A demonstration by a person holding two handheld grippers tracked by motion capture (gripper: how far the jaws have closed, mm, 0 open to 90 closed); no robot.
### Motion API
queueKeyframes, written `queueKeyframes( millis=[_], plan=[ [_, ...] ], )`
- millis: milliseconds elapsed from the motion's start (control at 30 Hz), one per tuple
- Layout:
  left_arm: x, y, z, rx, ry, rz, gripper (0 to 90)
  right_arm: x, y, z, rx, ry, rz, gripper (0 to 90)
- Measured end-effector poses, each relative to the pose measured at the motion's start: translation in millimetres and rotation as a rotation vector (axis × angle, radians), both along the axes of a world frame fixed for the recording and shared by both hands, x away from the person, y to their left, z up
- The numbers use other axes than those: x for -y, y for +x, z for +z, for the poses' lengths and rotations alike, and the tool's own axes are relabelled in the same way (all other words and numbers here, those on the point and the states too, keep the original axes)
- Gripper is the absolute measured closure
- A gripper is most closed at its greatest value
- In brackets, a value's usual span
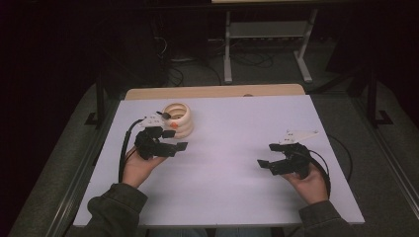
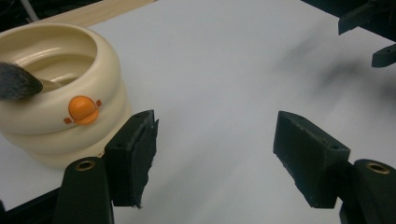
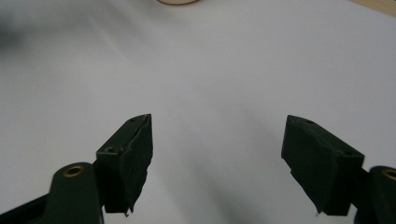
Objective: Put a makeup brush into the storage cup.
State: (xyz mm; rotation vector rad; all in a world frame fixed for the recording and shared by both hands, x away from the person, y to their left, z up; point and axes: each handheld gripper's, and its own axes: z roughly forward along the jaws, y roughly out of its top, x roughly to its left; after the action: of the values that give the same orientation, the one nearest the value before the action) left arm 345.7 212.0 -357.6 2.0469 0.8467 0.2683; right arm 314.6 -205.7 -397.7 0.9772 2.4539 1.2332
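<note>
A cream ribbed pot (image 1: 179, 120) stands at the back left of the white table (image 1: 232, 128). It has an orange knob (image 2: 83, 109) on its side, and a brush with dark bristles (image 2: 16, 82) rests across its rim. My left gripper (image 1: 175, 140) hovers just in front and to the right of the pot, open, with nothing between its jaws (image 2: 215, 158). Over the right side of the table my right gripper (image 1: 268, 155) is open and holds nothing (image 3: 217, 163). The pot's base (image 3: 177, 1) peeks in at the top of the right gripper view.
A wooden strip (image 1: 212, 92) runs along the table's far edge. Behind it stands a white desk frame (image 1: 267, 34) with cables on the dark floor. The other gripper (image 2: 373, 32) appears at the top right of the left gripper view.
</note>
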Motion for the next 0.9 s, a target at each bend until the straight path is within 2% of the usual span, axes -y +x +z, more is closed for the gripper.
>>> queueKeyframes(
  millis=[167,433,900],
  plan=[
    [-2.5,-4.6,-3.3,-0.005,-0.026,-0.004,28.7,-0.5,0.2,-1.1,-0.004,0.0,-0.001,23.8],
    [-3.6,-15.0,-8.8,0.016,-0.003,-0.007,27.4,-2.5,-0.5,-3.4,-0.007,-0.001,0.005,23.9],
    [-3.2,-33.5,-19.3,0.029,-0.011,-0.006,27.5,-6.3,-1.4,-6.3,-0.021,-0.009,0.007,23.5]
  ],
)
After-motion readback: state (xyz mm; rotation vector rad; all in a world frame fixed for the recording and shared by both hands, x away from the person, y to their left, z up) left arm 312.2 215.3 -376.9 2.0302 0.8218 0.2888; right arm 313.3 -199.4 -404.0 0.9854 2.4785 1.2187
